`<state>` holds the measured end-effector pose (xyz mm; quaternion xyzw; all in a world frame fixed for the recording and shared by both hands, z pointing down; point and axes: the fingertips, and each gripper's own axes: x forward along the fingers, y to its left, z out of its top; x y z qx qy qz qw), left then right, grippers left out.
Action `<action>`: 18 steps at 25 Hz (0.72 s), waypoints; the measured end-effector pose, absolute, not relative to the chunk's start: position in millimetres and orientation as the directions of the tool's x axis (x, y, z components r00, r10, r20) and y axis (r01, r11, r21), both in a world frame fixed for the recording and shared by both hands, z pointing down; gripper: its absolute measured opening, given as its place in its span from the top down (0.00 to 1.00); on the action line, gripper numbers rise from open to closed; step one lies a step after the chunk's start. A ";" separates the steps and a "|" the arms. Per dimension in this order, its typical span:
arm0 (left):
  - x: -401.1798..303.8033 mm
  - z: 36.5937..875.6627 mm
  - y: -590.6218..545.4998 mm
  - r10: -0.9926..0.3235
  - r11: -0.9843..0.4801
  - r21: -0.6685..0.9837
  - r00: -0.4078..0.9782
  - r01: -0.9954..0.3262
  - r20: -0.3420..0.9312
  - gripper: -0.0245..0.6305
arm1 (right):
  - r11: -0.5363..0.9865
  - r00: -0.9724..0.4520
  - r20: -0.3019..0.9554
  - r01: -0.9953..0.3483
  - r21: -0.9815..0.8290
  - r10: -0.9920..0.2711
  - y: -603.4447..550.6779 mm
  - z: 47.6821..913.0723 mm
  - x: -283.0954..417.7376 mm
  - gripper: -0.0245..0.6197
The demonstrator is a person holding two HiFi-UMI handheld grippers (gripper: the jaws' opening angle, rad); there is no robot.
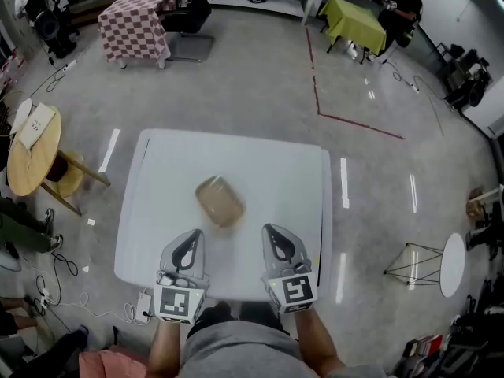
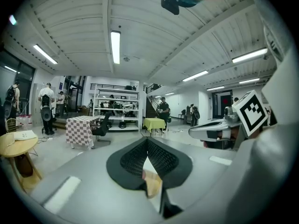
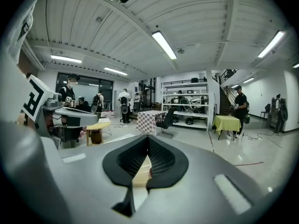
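A tan, rounded flat box (image 1: 219,201) lies near the middle of the white table (image 1: 260,164). My left gripper (image 1: 190,239) is over the table's near edge, just short of the box and to its left, its jaws shut and empty. My right gripper (image 1: 274,233) hovers level with it to the box's right, also shut and empty. In the left gripper view the jaw tips (image 2: 147,143) meet, and the tan box (image 2: 152,182) shows through the gap below them. The right gripper view shows the same: tips together (image 3: 149,141), the box (image 3: 140,174) beyond.
A round wooden table (image 1: 31,152) with papers stands to the left. A checkered-cloth table (image 1: 138,18) and a green-cloth table (image 1: 354,18) are far back. A small white round stand (image 1: 453,264) is at the right. A power strip and cables (image 1: 142,307) lie by the table's near left corner. People stand by distant shelves.
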<state>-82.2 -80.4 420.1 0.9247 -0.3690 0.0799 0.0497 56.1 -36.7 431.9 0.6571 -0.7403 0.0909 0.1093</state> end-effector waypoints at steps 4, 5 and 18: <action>-64.4 430.3 -97.2 -0.700 -0.690 0.065 0.688 -0.720 0.189 0.94 | 0.169 -0.166 0.316 -0.985 -0.019 -0.934 -65.4 450.1 75.4 0.96; -59.3 433.0 -101.3 -0.709 -0.680 0.075 0.680 -0.729 0.186 0.94 | 0.182 -0.180 0.327 -0.983 -0.027 -0.928 -72.4 457.1 80.4 0.96; -58.0 507.9 -158.7 -0.782 -0.547 0.085 0.544 -0.833 0.304 0.94 | 0.329 -0.346 0.442 -0.937 -0.118 -0.828 -156.4 545.9 87.7 0.96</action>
